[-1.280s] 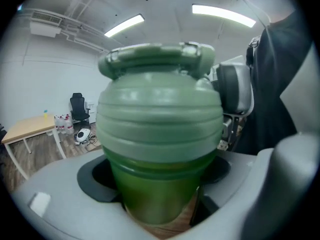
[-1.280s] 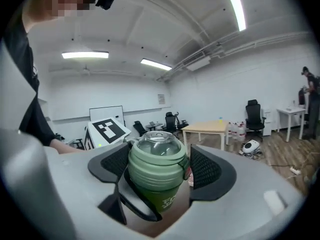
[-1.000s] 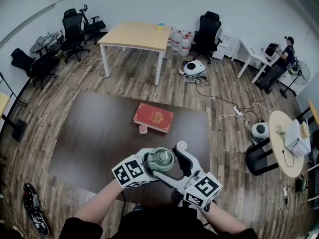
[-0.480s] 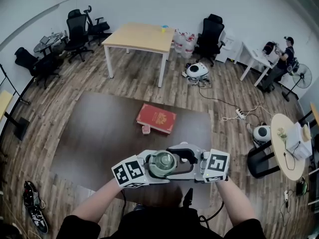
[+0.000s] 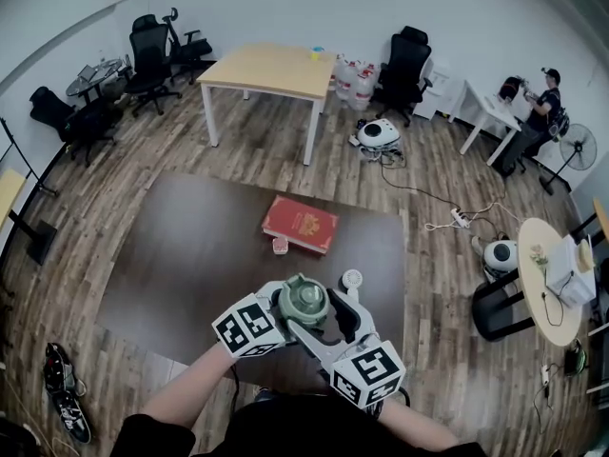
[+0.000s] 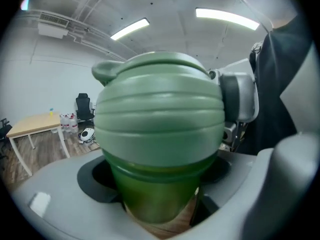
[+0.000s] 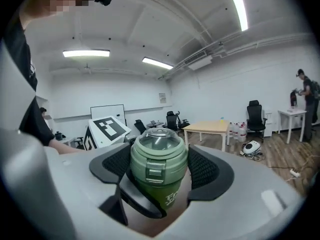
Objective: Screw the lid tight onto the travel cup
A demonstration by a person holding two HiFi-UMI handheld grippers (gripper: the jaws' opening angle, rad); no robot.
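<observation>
travel cup point(image 7: 167, 196) body hidden beneath lid point(image 5: 304, 301) (head view), pink item point(image 5: 278, 246) beside book point(image 5: 301, 224) too small to identify

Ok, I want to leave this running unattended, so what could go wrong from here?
1. The left gripper clamps the travel cup only by its smooth body just under the lid; a twist might spin the cup in the jaws instead of tightening.
2. The right gripper has just been closing its jaws, and the pads now sit against the lid's rounded sides; they might slip as it turns.
</observation>
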